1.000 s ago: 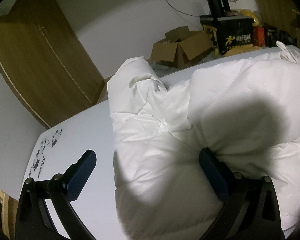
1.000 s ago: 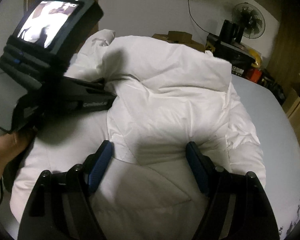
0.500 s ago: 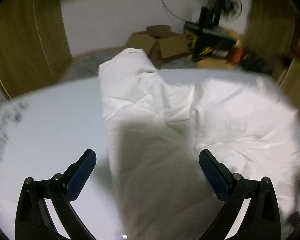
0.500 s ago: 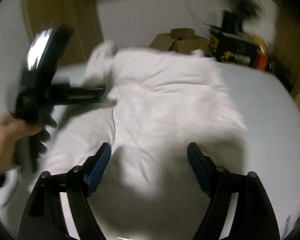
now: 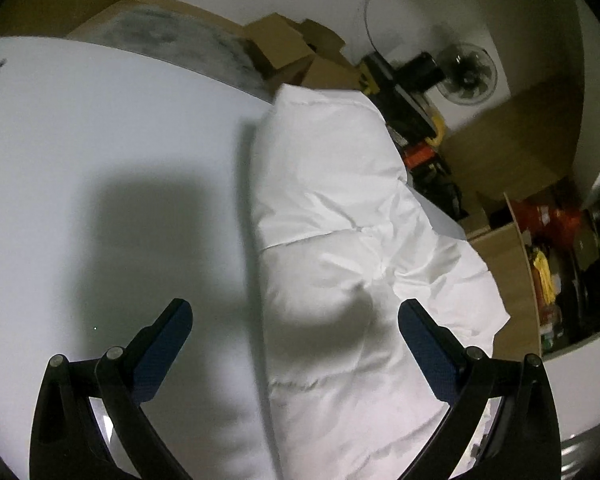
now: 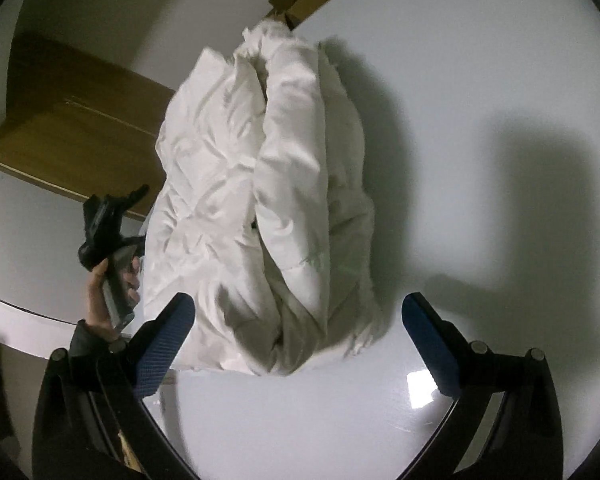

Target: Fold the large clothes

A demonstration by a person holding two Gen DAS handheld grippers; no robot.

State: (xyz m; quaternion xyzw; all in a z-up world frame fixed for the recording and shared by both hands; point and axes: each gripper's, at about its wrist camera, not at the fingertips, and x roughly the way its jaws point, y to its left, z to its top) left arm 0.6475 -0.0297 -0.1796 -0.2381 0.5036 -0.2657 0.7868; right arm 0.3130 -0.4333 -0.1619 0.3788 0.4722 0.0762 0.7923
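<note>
Right wrist view: white padded coat lies ahead of the right gripper (jaws just spread wide, empty)

Folded jacket on the table; cardboard boxes behind it; fan beyond

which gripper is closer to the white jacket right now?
Left, narrowly. The left gripper hangs open over the white jacket, its long edge between the fingers. The right gripper, jaws just opened, hangs off the jacket's near end. Neither touches it.
</note>
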